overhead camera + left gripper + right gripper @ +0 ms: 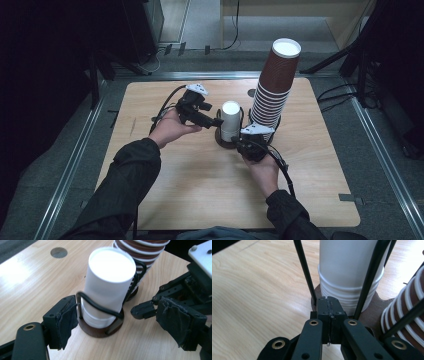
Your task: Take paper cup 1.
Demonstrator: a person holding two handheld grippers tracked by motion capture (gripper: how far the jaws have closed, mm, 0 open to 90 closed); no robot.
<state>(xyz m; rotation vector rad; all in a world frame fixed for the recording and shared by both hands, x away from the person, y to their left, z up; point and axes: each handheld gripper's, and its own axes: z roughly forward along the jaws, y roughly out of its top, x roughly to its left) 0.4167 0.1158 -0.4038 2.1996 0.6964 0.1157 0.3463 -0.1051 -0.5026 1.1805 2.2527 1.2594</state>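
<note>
A stack of white paper cups (230, 120) (107, 282) (349, 270) stands upside down in a black wire holder (100, 306) on a brown base (100, 331) (372, 315). In the holder's other slot rises a tall stack of brown cups (274, 85) (142, 247) (409, 305). My left gripper (215, 121) (120, 322) is open, one jaw on each side of the white stack's foot and neither touching it. My right gripper (241, 145) (329, 303) is shut, its tips against the front edge of the base, with nothing seen between them.
The holder stands at the middle of a light wooden table (200, 190), which has a round hole (251, 93) (59, 252) near its far edge. Dark floor, metal rails and cables surround the table. The right gripper's linkage (170, 290) lies close to the left gripper's right jaw.
</note>
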